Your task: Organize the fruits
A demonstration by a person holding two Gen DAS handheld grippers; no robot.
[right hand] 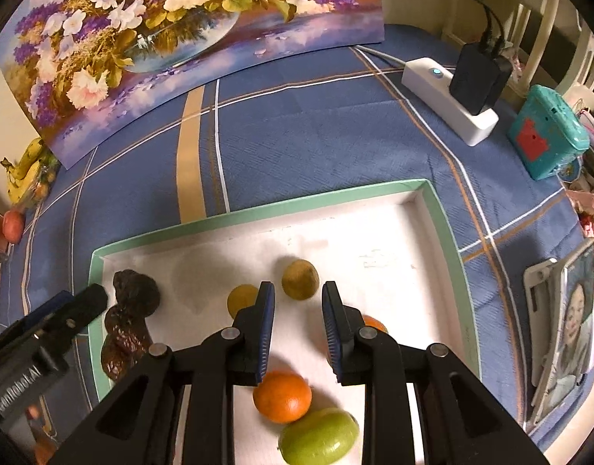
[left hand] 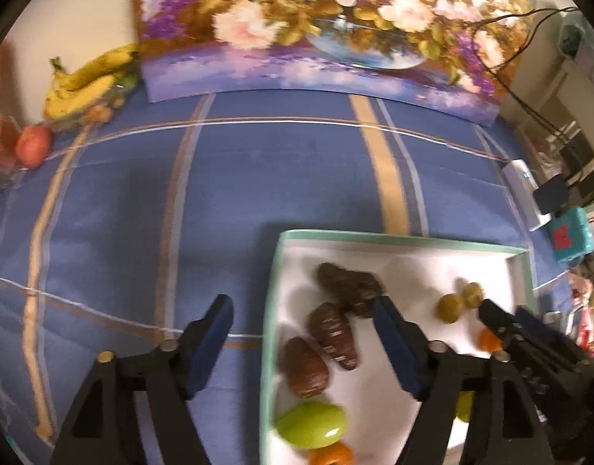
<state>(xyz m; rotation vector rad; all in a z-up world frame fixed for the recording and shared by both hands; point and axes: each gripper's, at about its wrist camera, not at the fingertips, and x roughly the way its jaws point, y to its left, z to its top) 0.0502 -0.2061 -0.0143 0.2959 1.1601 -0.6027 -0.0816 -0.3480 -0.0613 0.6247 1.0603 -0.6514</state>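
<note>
A white tray with a green rim lies on the blue cloth. In it are brown dates, a green fruit, two small olive-yellow fruits, and oranges. My left gripper is open and empty, straddling the tray's left rim above the dates. My right gripper is open and empty above the tray's middle, with an orange just below its fingers. A second orange is partly hidden behind the right finger.
A flower painting leans at the back. Bananas and a red fruit lie at the far left. A white power strip with chargers, a teal box and a photo sit at the right.
</note>
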